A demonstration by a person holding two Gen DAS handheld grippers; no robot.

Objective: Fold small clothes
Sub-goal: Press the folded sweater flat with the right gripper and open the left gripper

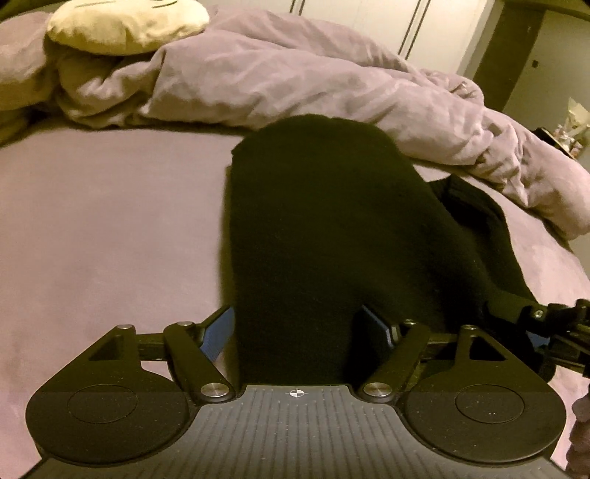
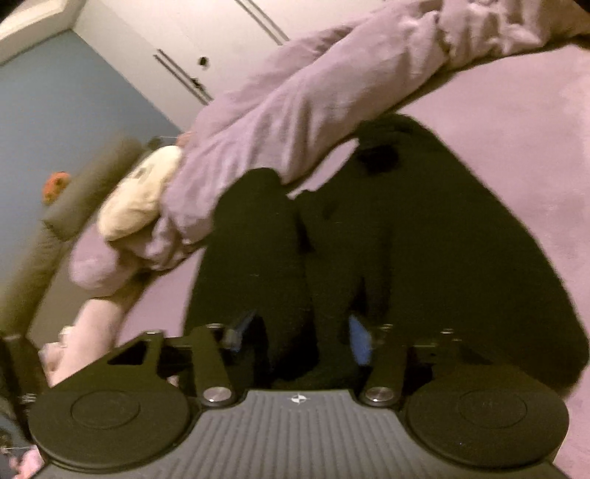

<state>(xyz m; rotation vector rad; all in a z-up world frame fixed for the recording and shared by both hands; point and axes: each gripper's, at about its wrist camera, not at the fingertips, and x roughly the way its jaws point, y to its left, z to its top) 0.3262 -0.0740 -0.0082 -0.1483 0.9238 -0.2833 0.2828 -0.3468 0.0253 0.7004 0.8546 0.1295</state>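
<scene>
A small black garment point(image 1: 317, 228) lies on the mauve bed sheet point(image 1: 103, 228). In the left wrist view its near end runs between the blue pads point(image 1: 217, 335) of my left gripper point(image 1: 298, 331), whose jaws stand wide apart around the cloth. My right gripper shows at the right edge of that view point(image 1: 553, 324), by the garment's right edge. In the right wrist view the black garment point(image 2: 405, 239) fills the middle, bunched in folds, and its near part sits between the blue pads point(image 2: 359, 339) of my right gripper point(image 2: 295, 335), whose jaws also stand apart.
A crumpled mauve duvet point(image 1: 295, 73) lies behind the garment, with a cream plush pillow point(image 1: 125, 25) at the far left. White wardrobe doors point(image 1: 368, 14) stand behind the bed. The duvet point(image 2: 295, 95) and the plush point(image 2: 136, 199) also show in the right wrist view.
</scene>
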